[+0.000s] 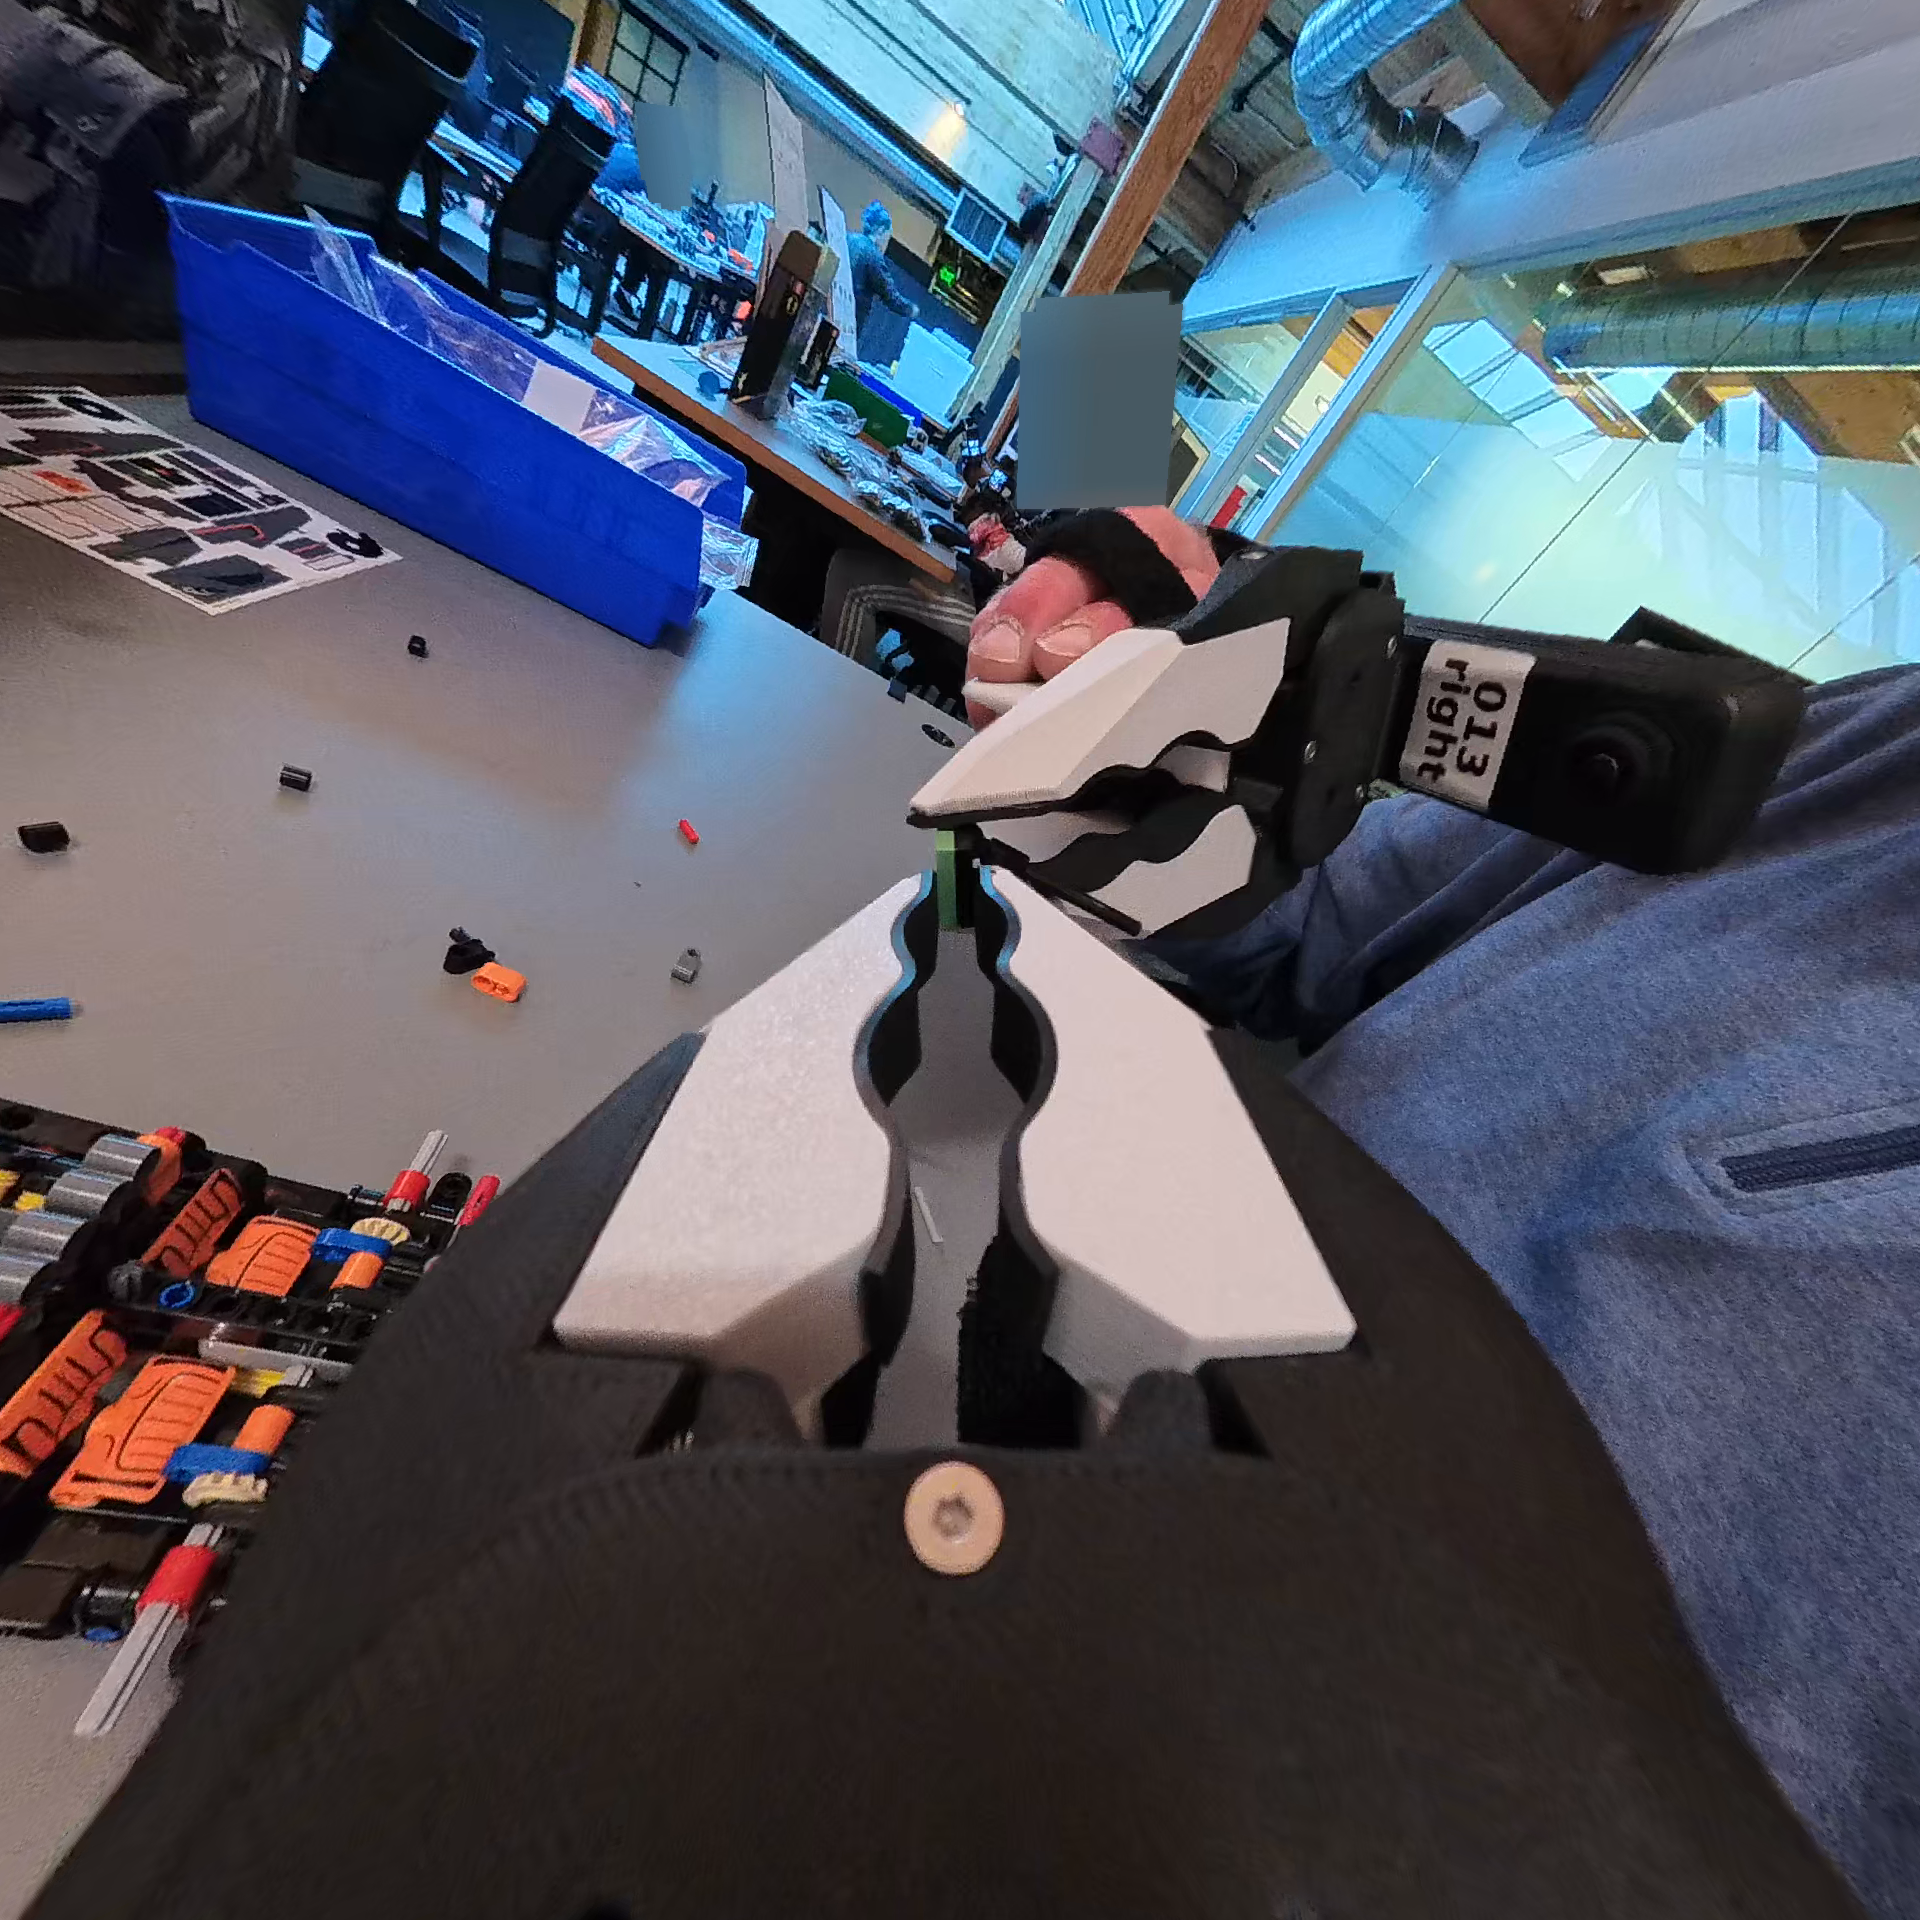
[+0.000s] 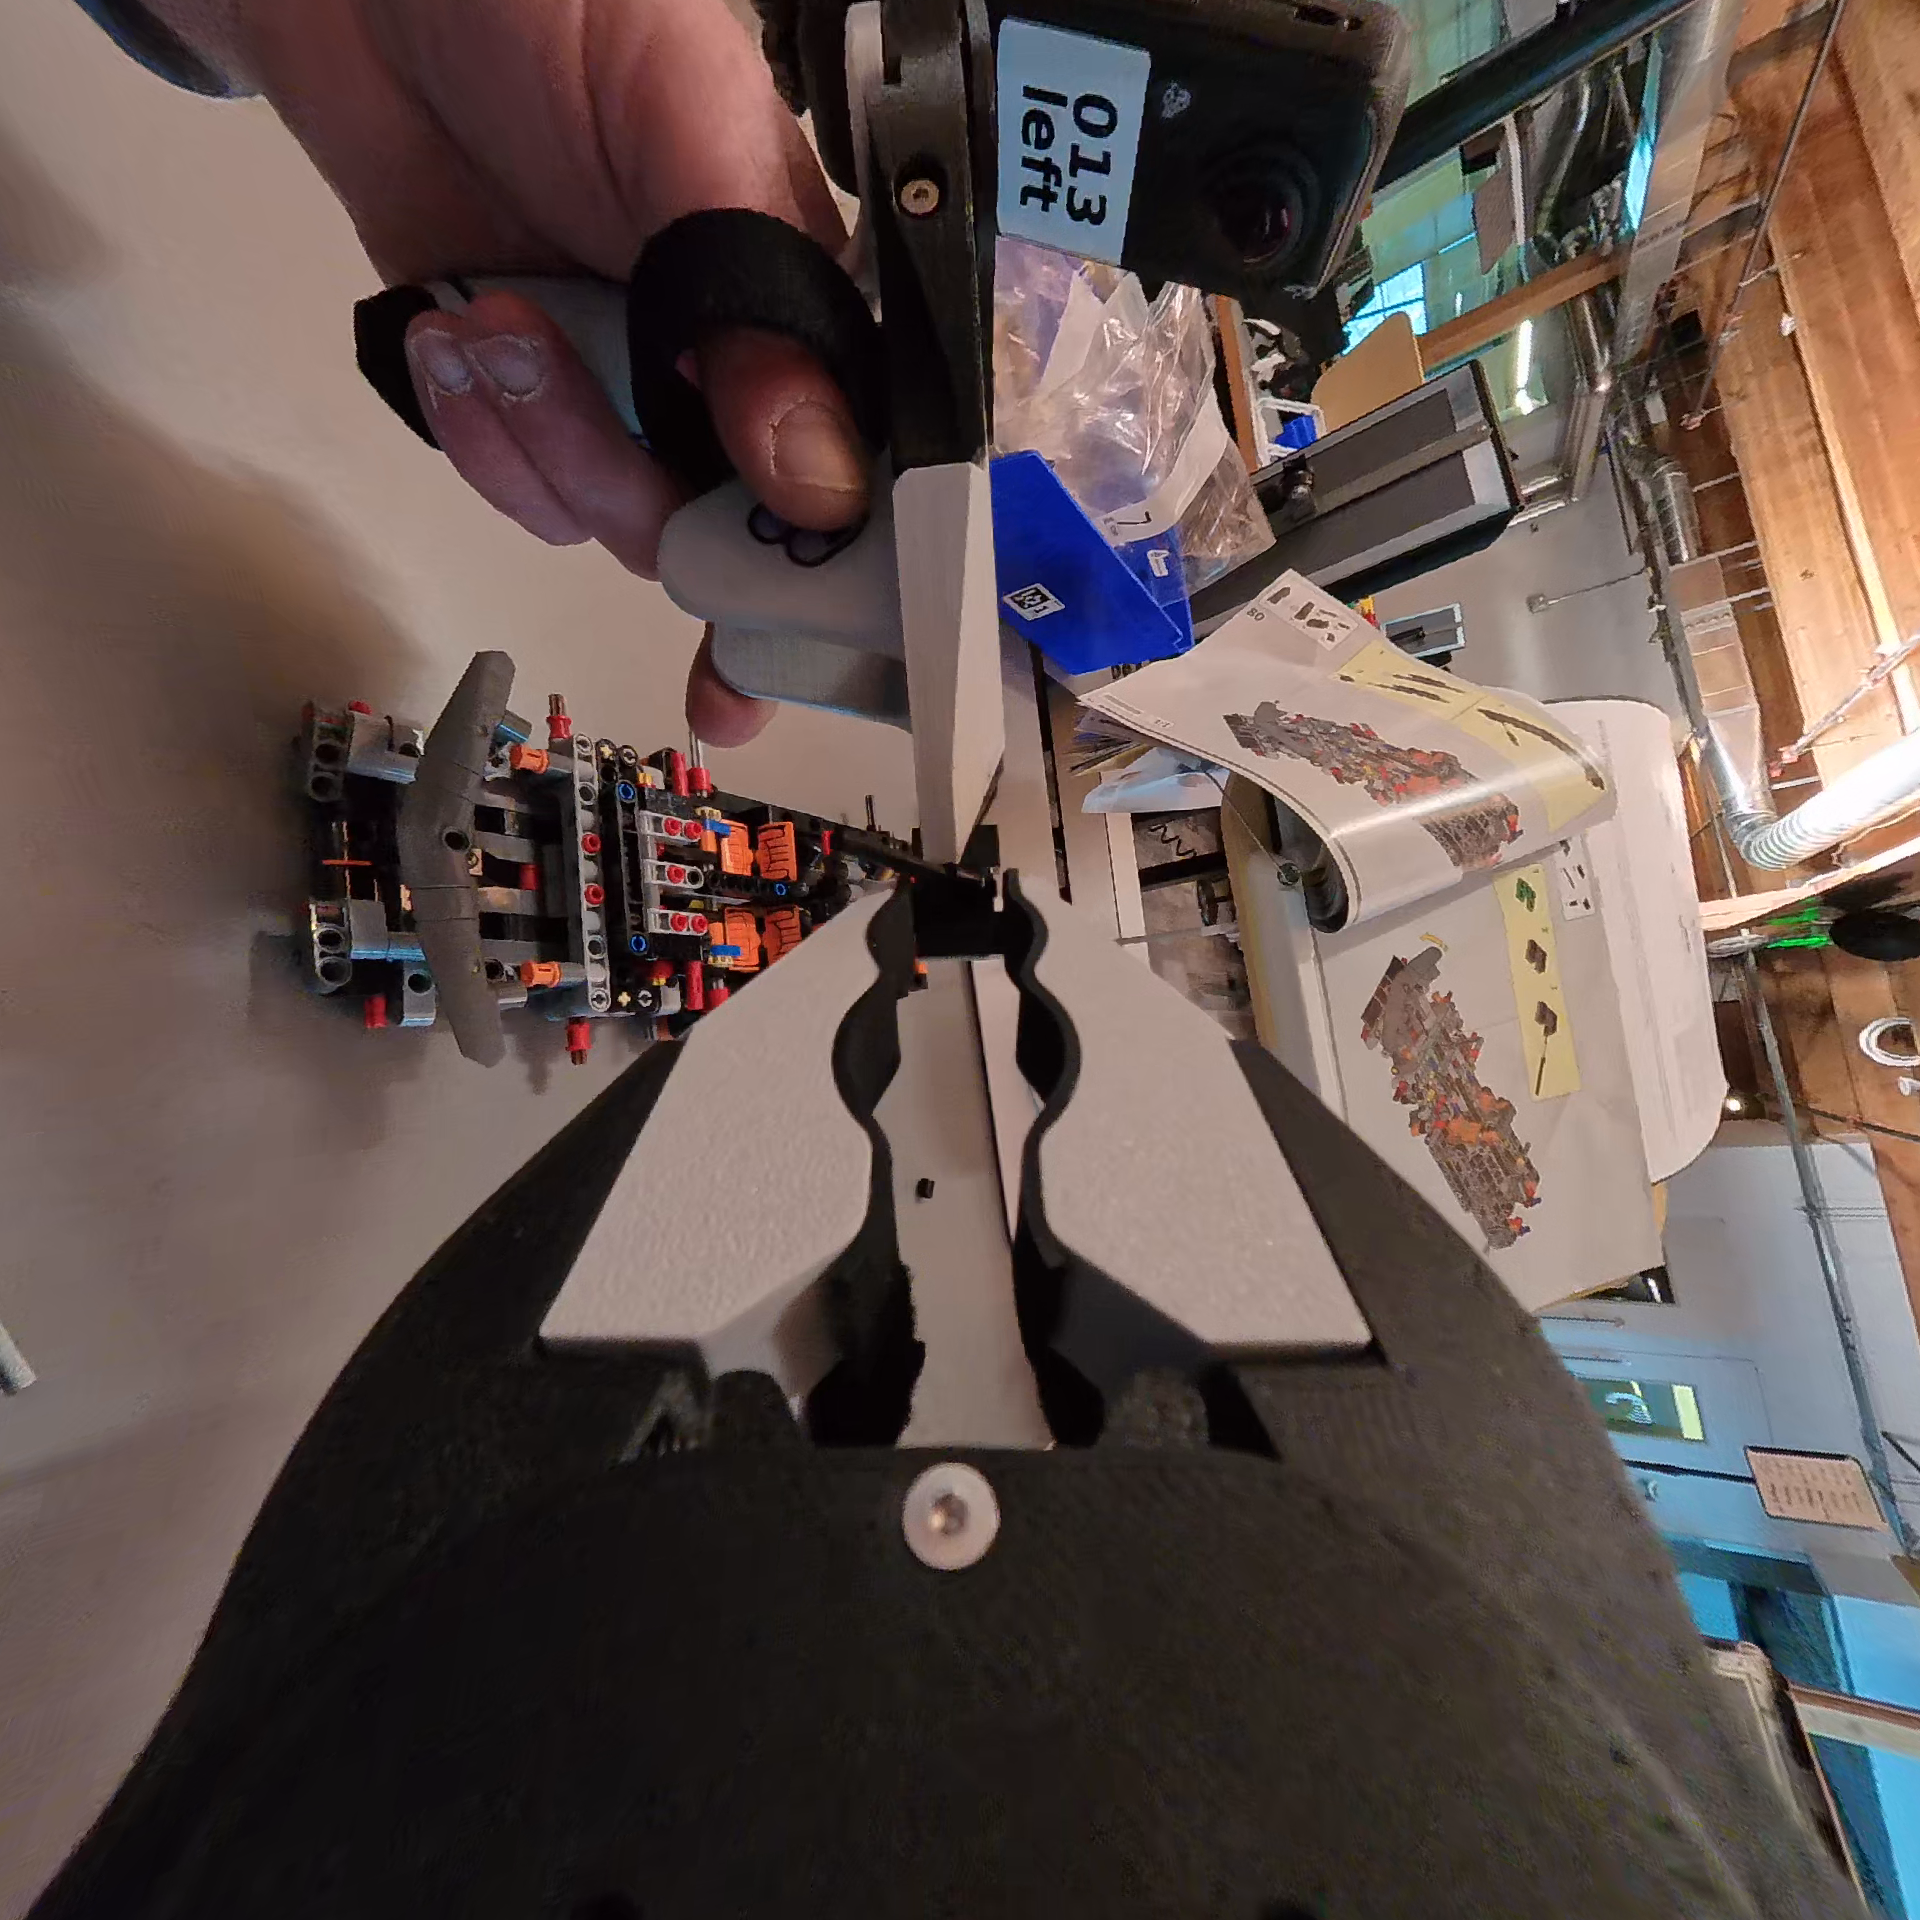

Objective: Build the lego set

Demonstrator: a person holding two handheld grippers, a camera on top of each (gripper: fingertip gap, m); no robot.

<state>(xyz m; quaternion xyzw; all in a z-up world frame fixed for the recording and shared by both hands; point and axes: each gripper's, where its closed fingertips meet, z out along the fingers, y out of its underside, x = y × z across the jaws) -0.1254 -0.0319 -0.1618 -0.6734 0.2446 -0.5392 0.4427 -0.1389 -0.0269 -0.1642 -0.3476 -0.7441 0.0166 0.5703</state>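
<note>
My left gripper (image 1: 951, 891) is shut on a small green piece (image 1: 948, 885), held up in the air. My right gripper (image 2: 951, 914) is shut on a small black piece (image 2: 954, 925). In the left wrist view the right gripper (image 1: 971, 826) meets the green piece tip to tip, and a thin black rod (image 1: 1070, 891) sticks out beside it. In the right wrist view the left gripper (image 2: 961, 821) comes down from above onto the black piece. The partly built black, grey and orange Lego model (image 2: 540, 883) lies on the grey table (image 2: 208, 623); it also shows in the left wrist view (image 1: 156, 1351).
A blue bin (image 1: 436, 416) with clear bags stands at the table's far side beside a sticker sheet (image 1: 156, 499). Loose small parts lie about, among them an orange connector (image 1: 497, 982) and a red pin (image 1: 688, 830). An open instruction booklet (image 2: 1403, 831) lies past the grippers. Less than 4 cm separates the two grippers' tips.
</note>
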